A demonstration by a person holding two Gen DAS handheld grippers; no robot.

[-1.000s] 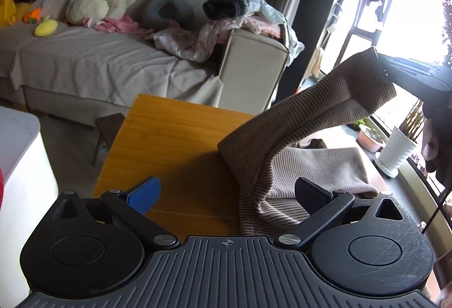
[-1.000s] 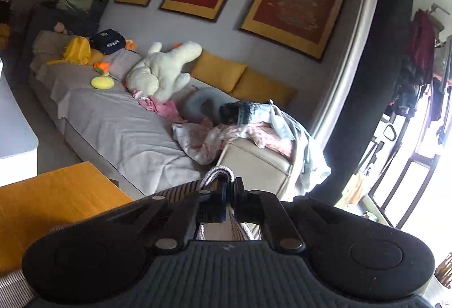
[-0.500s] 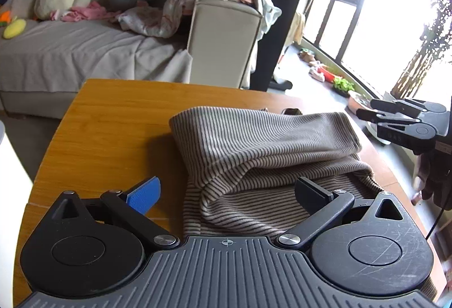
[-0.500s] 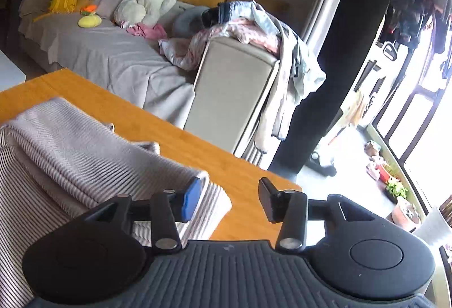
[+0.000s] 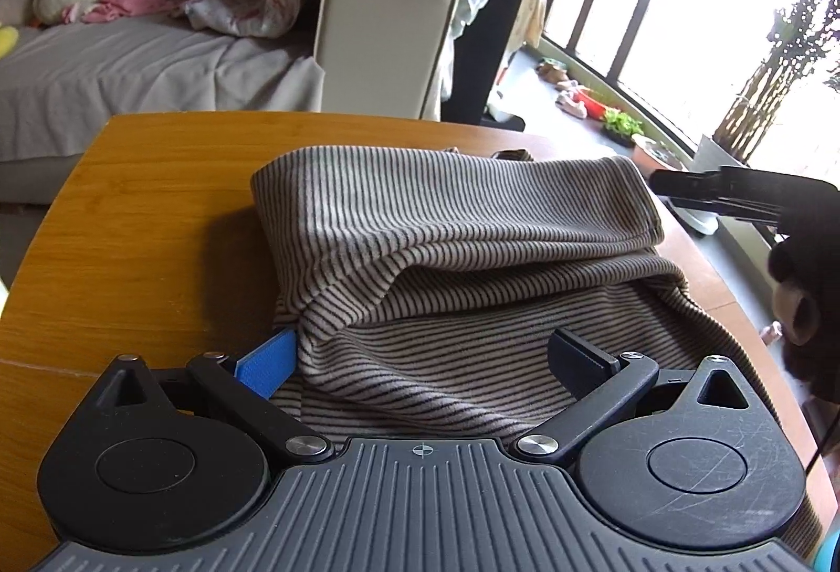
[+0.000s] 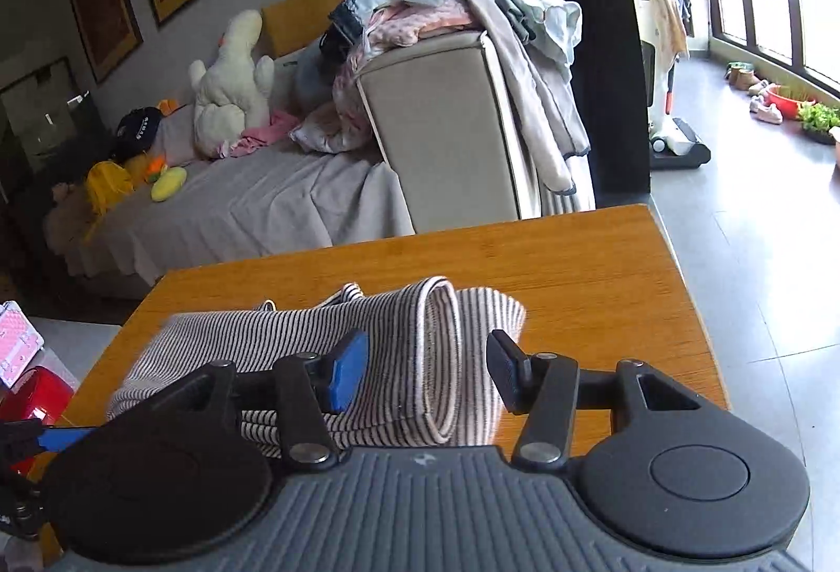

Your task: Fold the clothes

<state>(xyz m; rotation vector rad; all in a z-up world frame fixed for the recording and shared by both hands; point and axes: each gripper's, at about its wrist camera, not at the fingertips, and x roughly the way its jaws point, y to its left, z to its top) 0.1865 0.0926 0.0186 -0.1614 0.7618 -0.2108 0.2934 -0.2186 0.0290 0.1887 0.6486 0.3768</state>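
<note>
Right gripper (image 6: 425, 367) just opened; striped garment (image 5: 457, 225) now folded flat

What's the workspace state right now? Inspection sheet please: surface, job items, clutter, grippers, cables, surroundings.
Surface: wooden table, bare around the garment.
Job's things: striped garment folded over on the table.
Clutter: nothing seen on the table.
Grippers: left hand-held gripper open, garment between its jaws; right hand-held gripper open over the garment's folded edge, its jaws have just been opening.
Cables: nothing seen.
Surroundings: sofa with plush toy; clothes pile on the armrest.
</note>
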